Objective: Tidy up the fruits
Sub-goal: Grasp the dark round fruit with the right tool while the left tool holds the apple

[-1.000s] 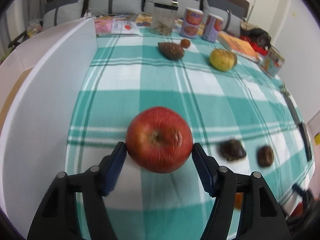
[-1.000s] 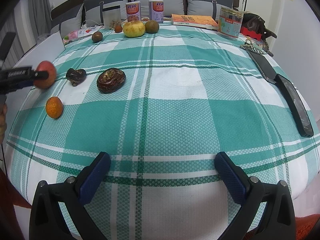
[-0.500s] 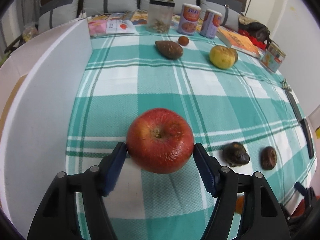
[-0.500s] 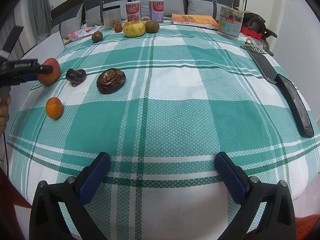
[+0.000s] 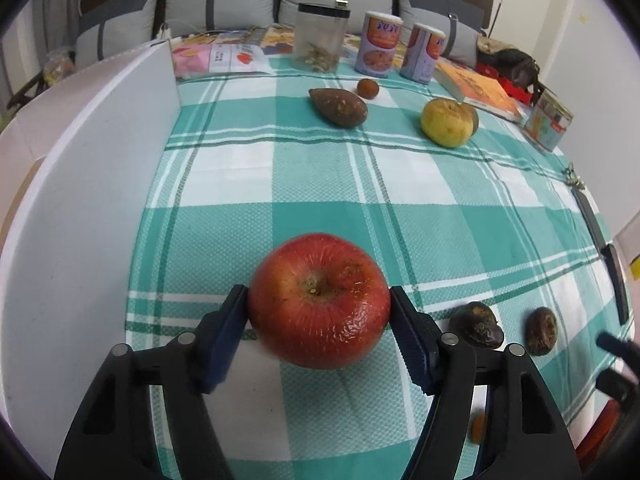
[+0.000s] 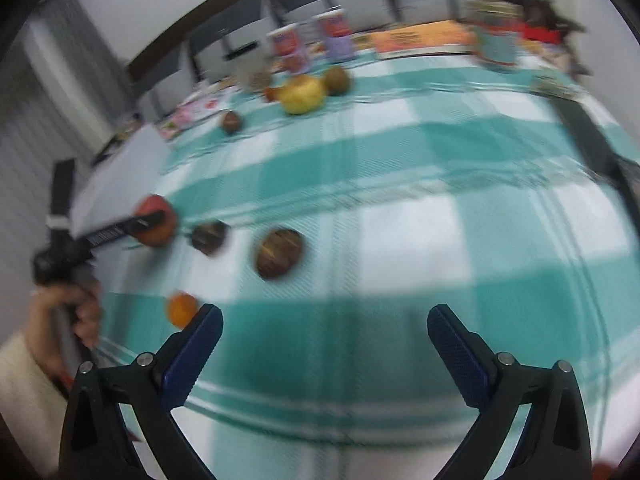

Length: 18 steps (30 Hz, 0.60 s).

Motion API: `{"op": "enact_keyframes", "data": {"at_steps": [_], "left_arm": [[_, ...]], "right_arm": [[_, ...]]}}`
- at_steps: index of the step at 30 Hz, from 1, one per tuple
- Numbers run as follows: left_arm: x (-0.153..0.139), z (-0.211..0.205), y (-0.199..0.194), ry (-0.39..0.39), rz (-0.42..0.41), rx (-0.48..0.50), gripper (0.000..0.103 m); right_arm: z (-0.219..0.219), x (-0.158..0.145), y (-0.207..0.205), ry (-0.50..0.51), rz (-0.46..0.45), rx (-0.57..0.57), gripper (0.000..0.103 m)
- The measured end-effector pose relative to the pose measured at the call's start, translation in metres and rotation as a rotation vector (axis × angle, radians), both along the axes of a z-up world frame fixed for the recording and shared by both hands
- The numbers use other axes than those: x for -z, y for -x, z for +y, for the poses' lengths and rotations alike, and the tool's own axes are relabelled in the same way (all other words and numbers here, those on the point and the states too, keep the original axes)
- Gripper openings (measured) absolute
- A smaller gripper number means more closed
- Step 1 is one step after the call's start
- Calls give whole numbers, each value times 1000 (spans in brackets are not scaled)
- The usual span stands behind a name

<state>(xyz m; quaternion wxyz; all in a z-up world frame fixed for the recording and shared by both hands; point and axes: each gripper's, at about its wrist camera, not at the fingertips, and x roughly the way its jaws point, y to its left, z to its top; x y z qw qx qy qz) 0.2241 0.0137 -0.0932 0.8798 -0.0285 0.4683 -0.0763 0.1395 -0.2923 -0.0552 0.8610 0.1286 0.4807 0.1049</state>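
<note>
A red apple point(image 5: 318, 300) sits between the blue pads of my left gripper point(image 5: 318, 294), which press on both its sides as the jaws close a little, just above the green checked cloth point(image 5: 320, 184). The right wrist view is blurred; it shows the same apple point(image 6: 156, 220) at the left, in the gripper a hand holds. My right gripper point(image 6: 325, 314) hangs over the cloth's near part, its jaws wide and closing, nothing between them. A small orange point(image 6: 182, 309) lies just beyond its left finger. Two dark fruits point(image 6: 209, 236) point(image 6: 279, 253) lie further in.
A tall white board point(image 5: 80, 208) walls the left side. A yellow fruit point(image 5: 447, 122), a brown oblong fruit point(image 5: 338, 107) and a small round one point(image 5: 367, 89) lie at the back, before a jar point(image 5: 322, 38), two cans point(image 5: 382, 50) and a book point(image 5: 476, 88).
The right gripper has swung and risen, its view now blurred and tilted, and its jaws have narrowed a little. The left gripper keeps the apple in almost the same place.
</note>
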Motion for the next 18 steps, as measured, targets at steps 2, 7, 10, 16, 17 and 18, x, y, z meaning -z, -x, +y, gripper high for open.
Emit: {"op": "enact_keyframes", "data": {"at_steps": [2, 7, 10, 16, 17, 18], "left_arm": [[-2, 3, 2, 10, 4, -24, 71], [-17, 12, 13, 49, -11, -50, 71], [-31, 15, 22, 70, -17, -48, 71], [-81, 33, 61, 243, -17, -48, 71], [-89, 36, 68, 268, -20, -44, 71], [-105, 43, 80, 309, -29, -35, 71]], "right_arm": [[20, -1, -27, 16, 37, -74, 82], [64, 25, -68, 169, 186, -166, 64], [81, 28, -72, 309, 187, -201, 44], [62, -4, -69, 166, 158, -138, 43], [61, -17, -67, 126, 139, -134, 43], [62, -30, -65, 103, 120, -139, 43]]}}
